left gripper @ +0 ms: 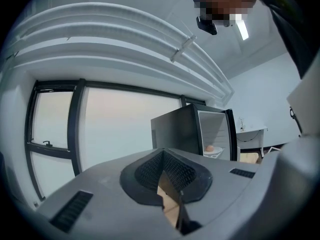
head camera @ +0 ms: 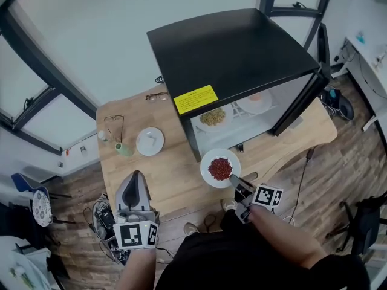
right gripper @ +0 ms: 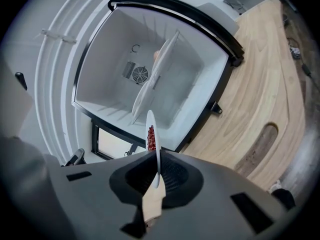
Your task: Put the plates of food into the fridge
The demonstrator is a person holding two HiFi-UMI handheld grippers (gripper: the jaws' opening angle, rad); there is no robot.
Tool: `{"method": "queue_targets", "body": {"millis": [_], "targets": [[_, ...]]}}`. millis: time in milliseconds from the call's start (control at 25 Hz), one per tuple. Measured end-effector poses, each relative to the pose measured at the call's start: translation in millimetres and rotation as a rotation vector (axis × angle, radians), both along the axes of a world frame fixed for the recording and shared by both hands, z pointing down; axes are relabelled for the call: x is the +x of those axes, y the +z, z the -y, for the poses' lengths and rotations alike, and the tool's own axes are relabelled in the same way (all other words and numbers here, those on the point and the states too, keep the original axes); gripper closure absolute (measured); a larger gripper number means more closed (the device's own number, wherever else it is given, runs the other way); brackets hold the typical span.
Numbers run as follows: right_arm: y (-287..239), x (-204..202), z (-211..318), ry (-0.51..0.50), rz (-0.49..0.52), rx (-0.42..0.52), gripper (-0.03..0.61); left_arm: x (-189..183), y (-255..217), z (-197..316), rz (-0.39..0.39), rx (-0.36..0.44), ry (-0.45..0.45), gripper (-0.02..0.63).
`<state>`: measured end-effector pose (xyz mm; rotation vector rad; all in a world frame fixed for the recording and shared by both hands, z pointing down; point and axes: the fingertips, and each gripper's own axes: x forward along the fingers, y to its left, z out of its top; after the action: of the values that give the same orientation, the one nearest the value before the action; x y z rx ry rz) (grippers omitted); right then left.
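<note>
Right gripper [head camera: 236, 182]: clamped on the rim of the plate of red food [head camera: 220, 168]. In the right gripper view [right gripper: 157, 174] the plate [right gripper: 155, 144] ran edge-on between the pads, with the rim pinched and the red bits on its left face.
Plate position: over the table [head camera: 172, 177], just in front of the fridge [head camera: 236, 53] opening, at its lower edge in the head view. It was not inside.
Fridge: black box on the wooden table, with the door [head camera: 300, 101] swung open to the right and the white interior facing the person. A yellow sticker [head camera: 196, 99] sat on the top near the front edge.
Fridge contents: the shelf [head camera: 242, 122] carried a plate of yellowish food [head camera: 213, 117] on the left and a plate of orange food [head camera: 257, 99] on the right, apart from each other.
Interior, right gripper view: the shelf [right gripper: 155, 79] was seen nearly edge-on, with a round fan grille [right gripper: 140, 74] on the back wall. The table [right gripper: 260, 109] ran off to the right.
Left gripper [head camera: 136, 177]: jaws together with nothing between them [left gripper: 164, 160]. It was held low on the left, well apart from the fridge. Its view caught the fridge [left gripper: 177, 129] with the door open and the plate of orange food [left gripper: 212, 149] inside.
Table extras: a small white plate [head camera: 150, 141], a green object [head camera: 124, 149] just beside it, and glasses [head camera: 158, 96] by the fridge's rear left corner.
Floor [head camera: 344, 162]: wood planks.
</note>
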<state>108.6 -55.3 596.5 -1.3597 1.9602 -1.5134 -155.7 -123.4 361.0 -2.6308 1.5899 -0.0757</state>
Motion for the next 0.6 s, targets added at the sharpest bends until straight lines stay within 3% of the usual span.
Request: {"method": "queue_targets", "body": {"millis": [600], "targets": [[10.5, 60.5, 78.6, 0.008, -0.009, -0.016, 0.548, 31.2, -5.0, 40.7, 0.037, -0.001, -0.082, 0.611]]}}
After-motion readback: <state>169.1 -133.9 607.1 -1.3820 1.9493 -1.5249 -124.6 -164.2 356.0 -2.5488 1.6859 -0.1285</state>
